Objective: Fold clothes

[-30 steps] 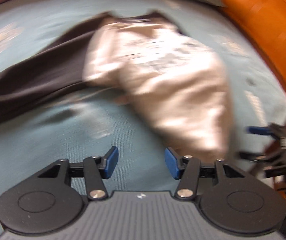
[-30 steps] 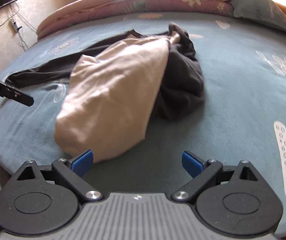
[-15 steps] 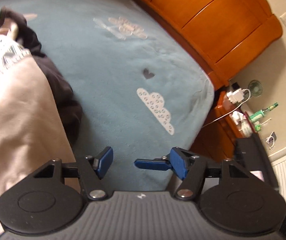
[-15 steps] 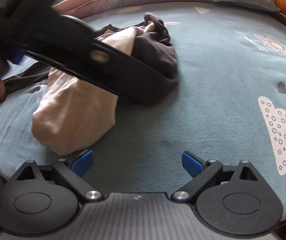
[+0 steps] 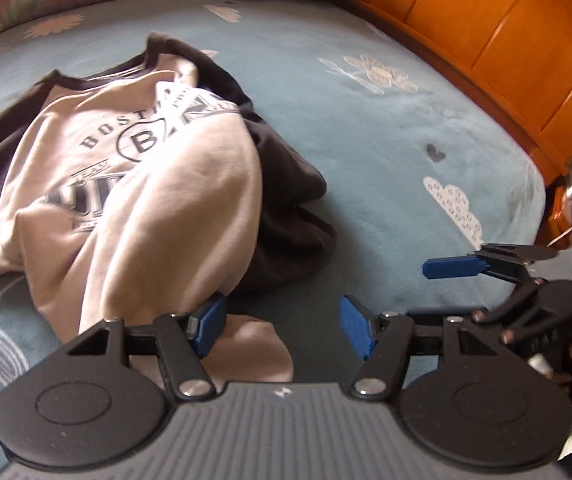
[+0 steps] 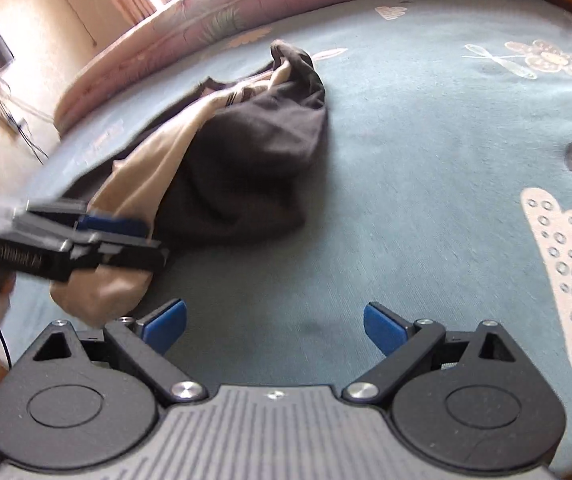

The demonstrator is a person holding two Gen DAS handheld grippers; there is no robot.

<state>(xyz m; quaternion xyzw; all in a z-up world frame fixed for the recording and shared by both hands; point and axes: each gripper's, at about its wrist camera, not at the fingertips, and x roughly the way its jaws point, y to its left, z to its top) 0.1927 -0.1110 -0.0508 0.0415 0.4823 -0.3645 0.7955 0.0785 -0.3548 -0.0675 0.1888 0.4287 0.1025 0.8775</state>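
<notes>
With both the left gripper and right gripper fingers released and empty, the crumpled beige-and-dark sweatshirt lies bunched on the bed at near left, so pinching several bunched layers together could trap creases.

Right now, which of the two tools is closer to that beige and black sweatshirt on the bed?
Left. The left tool is open right at the sweatshirt hem, one finger against the cloth. The right tool is open over bare blue bedspread, beside the sweatshirt.
</notes>
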